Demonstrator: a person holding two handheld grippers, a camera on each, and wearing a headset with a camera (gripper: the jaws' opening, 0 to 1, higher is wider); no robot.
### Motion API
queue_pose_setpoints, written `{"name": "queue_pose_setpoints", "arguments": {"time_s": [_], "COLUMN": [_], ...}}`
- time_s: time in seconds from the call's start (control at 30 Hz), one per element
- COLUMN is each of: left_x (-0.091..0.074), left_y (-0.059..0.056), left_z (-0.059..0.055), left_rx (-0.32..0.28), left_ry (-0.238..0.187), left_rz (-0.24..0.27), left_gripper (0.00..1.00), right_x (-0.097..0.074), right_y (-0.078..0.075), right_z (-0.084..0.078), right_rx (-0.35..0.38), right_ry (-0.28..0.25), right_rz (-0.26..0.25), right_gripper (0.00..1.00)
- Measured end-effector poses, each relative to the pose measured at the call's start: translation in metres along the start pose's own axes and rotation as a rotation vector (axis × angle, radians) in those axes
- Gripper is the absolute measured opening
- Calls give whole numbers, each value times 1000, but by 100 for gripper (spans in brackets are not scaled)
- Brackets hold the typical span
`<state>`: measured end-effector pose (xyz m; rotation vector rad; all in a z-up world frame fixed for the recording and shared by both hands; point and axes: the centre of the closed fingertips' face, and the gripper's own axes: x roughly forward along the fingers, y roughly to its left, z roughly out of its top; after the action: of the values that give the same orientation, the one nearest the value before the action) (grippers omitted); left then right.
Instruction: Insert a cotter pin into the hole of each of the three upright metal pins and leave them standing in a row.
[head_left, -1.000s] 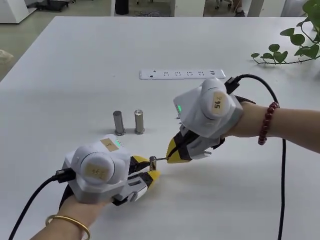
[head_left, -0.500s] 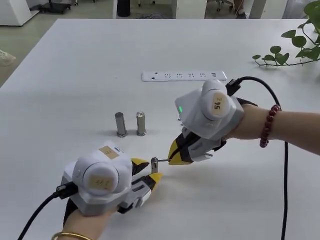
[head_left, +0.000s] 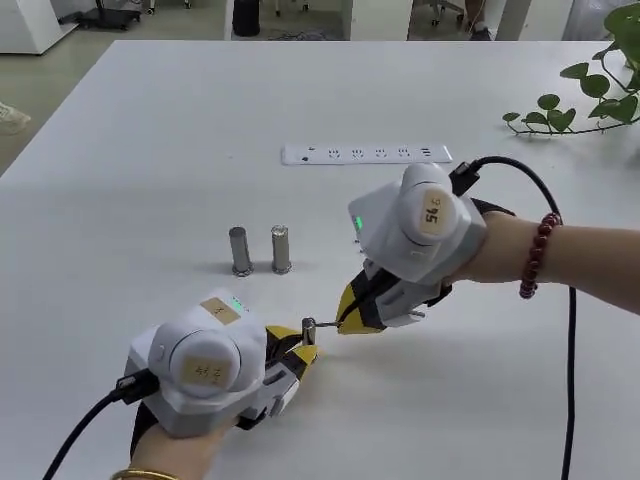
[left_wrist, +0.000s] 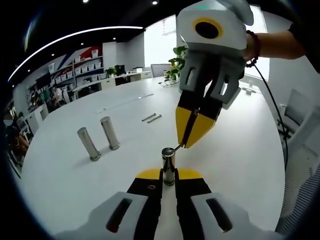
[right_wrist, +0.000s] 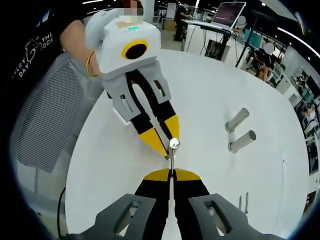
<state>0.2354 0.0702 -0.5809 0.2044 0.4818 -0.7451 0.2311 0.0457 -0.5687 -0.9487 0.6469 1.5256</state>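
Observation:
My left gripper (head_left: 300, 345) (left_wrist: 169, 174) is shut on an upright metal pin (head_left: 309, 329) (left_wrist: 168, 162) (right_wrist: 173, 144), holding it by its lower part. My right gripper (head_left: 344, 318) (right_wrist: 171, 172) is shut on a thin cotter pin (head_left: 325, 321) (right_wrist: 171, 161) whose tip meets the top of that pin at its hole (left_wrist: 172, 149). Two more metal pins (head_left: 240, 249) (head_left: 281, 248) stand upright side by side on the white table, behind and left of the grippers. They also appear in the left gripper view (left_wrist: 89, 144) (left_wrist: 110, 133) and the right gripper view (right_wrist: 237, 119) (right_wrist: 242, 141).
A white power strip (head_left: 366, 154) lies farther back on the table (head_left: 150, 130). Two loose cotter pins (left_wrist: 151, 118) rest on the table beyond the standing pins. A leafy plant (head_left: 580, 95) reaches in at the back right. A black cable (head_left: 550, 250) runs from my right gripper.
The left gripper with its metal pin has shifted slightly toward me, and the right gripper has followed with the cotter pin, which stays at the pin's top. The two standing pins have not moved.

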Motion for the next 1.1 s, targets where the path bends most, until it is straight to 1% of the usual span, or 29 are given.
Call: {"name": "queue_pose_setpoints", "arguments": {"time_s": [0.27,0.4,0.53,0.6,0.87,0.97,1.1], "left_x": [1,1,1,1,2,1,1], "left_y": [-1,0,0,-1,-1,0,0], "left_z": [1,0,1,1,1,1,0], "left_rx": [20,20,26,34,35,36,38], "left_ry": [-2,-4,-4,-4,-4,-3,-2], "left_rz": [-11,-15,-25,-31,-30,-28,-27], "left_gripper": [6,6,6,6,6,6,6], "right_x": [1,1,1,1,1,2,2], "right_y": [0,0,0,0,0,0,-1], "right_z": [3,3,4,7,8,8,9], "right_rx": [13,16,23,26,28,47,51], "right_ry": [0,0,-8,-22,-17,-19,-23], "right_rz": [-1,-1,5,9,7,6,4], "right_gripper": [0,0,0,0,0,0,0]}}
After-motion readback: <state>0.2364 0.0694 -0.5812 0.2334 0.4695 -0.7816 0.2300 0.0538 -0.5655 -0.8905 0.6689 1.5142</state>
